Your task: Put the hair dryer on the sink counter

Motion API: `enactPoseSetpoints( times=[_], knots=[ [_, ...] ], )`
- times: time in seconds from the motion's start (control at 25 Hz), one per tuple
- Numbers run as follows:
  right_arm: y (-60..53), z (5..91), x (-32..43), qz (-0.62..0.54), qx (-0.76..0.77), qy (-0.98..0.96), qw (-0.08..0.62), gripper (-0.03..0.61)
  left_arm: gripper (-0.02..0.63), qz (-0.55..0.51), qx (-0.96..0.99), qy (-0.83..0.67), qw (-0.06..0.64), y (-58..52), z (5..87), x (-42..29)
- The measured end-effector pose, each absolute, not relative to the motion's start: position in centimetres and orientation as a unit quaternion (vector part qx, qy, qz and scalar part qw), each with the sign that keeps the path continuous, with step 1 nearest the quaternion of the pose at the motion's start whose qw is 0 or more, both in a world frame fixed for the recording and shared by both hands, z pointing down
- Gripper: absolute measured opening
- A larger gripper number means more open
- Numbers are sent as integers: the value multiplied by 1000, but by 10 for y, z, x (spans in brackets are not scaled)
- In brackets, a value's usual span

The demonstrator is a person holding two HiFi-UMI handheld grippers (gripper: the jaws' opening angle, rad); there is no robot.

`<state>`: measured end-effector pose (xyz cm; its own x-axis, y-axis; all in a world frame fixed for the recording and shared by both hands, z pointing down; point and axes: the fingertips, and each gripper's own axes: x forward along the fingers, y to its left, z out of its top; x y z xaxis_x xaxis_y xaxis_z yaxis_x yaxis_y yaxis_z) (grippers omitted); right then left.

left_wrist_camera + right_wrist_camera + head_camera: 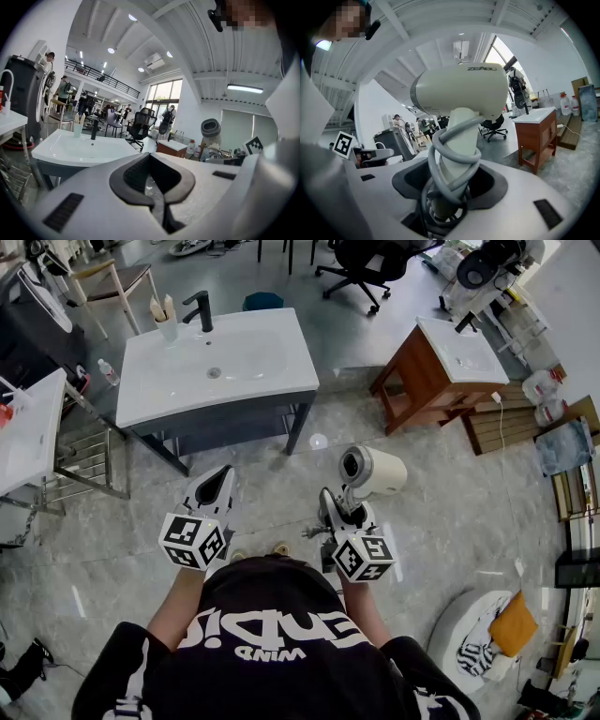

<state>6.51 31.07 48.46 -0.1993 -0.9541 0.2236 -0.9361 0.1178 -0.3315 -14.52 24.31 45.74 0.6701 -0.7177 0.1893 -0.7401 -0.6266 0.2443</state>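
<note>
Holding the hair dryer up in the right gripper, clear of the grey floor and well short of the sink counter. Pinching it low on the handle, pads clamped from both sides, with the grey cord wound round that handle in loose loops and trailing down between the pads too. Upright, handle down, cream barrel on top, dark round end turned toward the left gripper.

Over on the left: pressed together at the tips, gripping nothing, only a sliver of floor showing through the hollow behind them. Level with its partner, side by side in front of the black shirt, a clear gap between the two.

Ahead, beyond both grippers, the target itself: white basin top on a dark cabinet with slanted legs, bare across the bowl. Black faucet standing at the back rim, pale cup just beside it at the back left corner.

Off to the right, a wooden vanity with its own white basin, well apart from the first. Farther back, a black office chair. Nothing set down on the sink counter yet, hair dryer up in the air.
</note>
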Motion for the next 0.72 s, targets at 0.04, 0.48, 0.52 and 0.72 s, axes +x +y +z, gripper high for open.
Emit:
enactPoseSetpoints(
  times=[0.04, 0.48, 0.52, 0.72],
  knots=[
    [309, 485, 66, -201, -633, 748, 20, 239, 8, 37, 901, -405, 152, 243, 457, -144],
    [294, 480, 78, -193, -609, 769, 16, 239, 8, 47, 896, -418, 140, 233, 459, -129],
    [294, 482, 81, -193, -606, 772, 14, 239, 8, 46, 895, -421, 138, 233, 460, -127],
    [286, 491, 90, -191, -582, 791, 1, 238, 8, 42, 892, -434, 121, 230, 457, -113]
  ],
)
